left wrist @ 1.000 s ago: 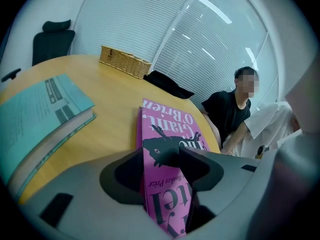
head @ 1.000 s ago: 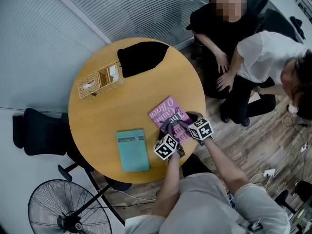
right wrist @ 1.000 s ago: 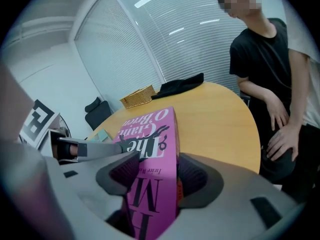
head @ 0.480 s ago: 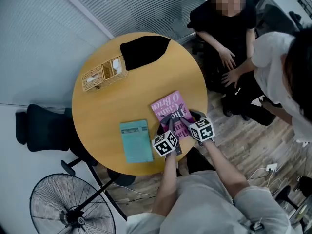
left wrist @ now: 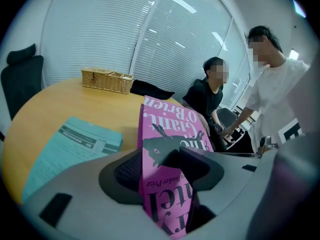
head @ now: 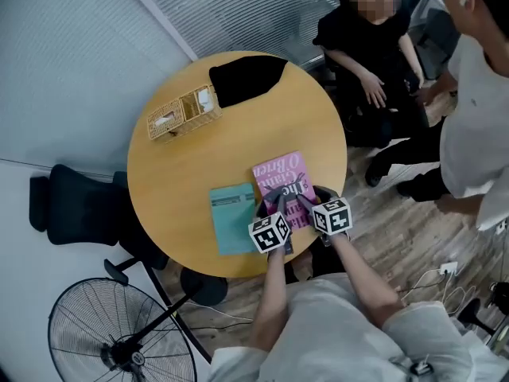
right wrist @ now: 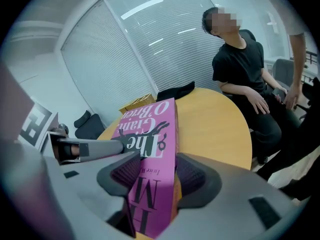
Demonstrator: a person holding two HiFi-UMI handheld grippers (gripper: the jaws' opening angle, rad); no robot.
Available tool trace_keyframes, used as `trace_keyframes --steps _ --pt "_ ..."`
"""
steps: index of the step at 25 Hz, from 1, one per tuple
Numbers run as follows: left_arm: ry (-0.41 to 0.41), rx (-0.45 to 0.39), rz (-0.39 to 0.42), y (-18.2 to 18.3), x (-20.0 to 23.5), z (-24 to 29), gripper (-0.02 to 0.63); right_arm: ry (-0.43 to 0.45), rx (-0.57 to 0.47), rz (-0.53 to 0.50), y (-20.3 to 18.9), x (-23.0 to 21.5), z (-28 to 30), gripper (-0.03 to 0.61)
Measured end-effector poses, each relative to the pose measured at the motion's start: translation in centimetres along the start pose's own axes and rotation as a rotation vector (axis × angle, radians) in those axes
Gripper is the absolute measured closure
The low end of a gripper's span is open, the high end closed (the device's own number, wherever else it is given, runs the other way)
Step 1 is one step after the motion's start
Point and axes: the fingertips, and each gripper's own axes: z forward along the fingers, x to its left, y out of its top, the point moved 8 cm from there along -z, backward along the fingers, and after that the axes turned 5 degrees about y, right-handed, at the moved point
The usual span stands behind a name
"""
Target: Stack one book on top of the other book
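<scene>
Round wooden table (head: pixel 183 173); left gripper (left wrist: pixel 166 160) clamped on pink book (head: pixel 280 173), right gripper (right wrist: pixel 157 176) closing on it.

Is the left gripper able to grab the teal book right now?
Probably not yet: the left gripper has its jaws clamped on the pink book. The teal book lies close by, nothing on it.

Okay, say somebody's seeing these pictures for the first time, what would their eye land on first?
The bright pink book at the near edge of the round wooden table, gripped by the left gripper while the right gripper's jaws are closing on it. Then the teal book lying flat just left of it, and a seated person in black beyond the table.
</scene>
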Motion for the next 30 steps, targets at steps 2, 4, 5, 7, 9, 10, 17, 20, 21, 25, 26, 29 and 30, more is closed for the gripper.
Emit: trace_keyframes --steps 2,4,5,7,9,10,17,20,21,25,26,29,30 --pt "-0.01 0.004 0.022 0.0 0.9 -0.8 0.372 -0.008 -0.009 0.026 -0.7 1.3 0.0 0.344" --pt "-0.019 0.005 0.046 0.0 1.8 -1.4 0.372 -0.022 -0.02 0.044 -1.2 2.5 0.0 0.345" --pt "-0.025 0.008 0.058 0.1 2.2 -1.6 0.373 -0.03 -0.024 0.053 -1.5 3.1 0.1 0.345" --pt "-0.036 0.019 0.077 0.1 3.0 -2.1 0.373 -0.042 -0.029 0.069 -2.0 4.1 0.2 0.345" --pt "-0.046 0.027 0.089 0.2 4.1 -2.7 0.373 -0.047 -0.032 0.076 -2.3 5.3 0.5 0.345" --pt "-0.05 0.03 0.091 0.3 4.7 -3.0 0.372 -0.049 -0.033 0.076 -2.4 6.0 0.7 0.345" --pt "-0.076 0.06 0.12 0.6 8.4 -4.3 0.373 -0.064 -0.043 0.111 -3.8 9.7 2.1 0.347" --pt "-0.089 0.06 0.126 0.7 10.0 -4.9 0.372 -0.065 -0.048 0.107 -4.1 11.3 2.7 0.351" --pt "-0.094 0.06 0.128 0.7 10.6 -5.1 0.371 -0.066 -0.05 0.105 -4.2 11.7 2.8 0.353" --pt "-0.106 0.064 0.141 0.3 12.6 -5.8 0.372 -0.064 -0.066 0.116 -5.4 13.6 3.5 0.359" --pt "-0.109 0.065 0.146 0.3 12.9 -5.9 0.372 -0.066 -0.071 0.117 -5.6 14.0 3.7 0.362" --pt "-0.122 0.07 0.143 0.2 14.3 -5.9 0.371 -0.066 -0.072 0.112 -6.0 14.9 4.3 0.367" --pt "-0.124 0.072 0.139 0.2 14.9 -6.0 0.373 -0.064 -0.071 0.109 -6.1 15.3 4.6 0.367"
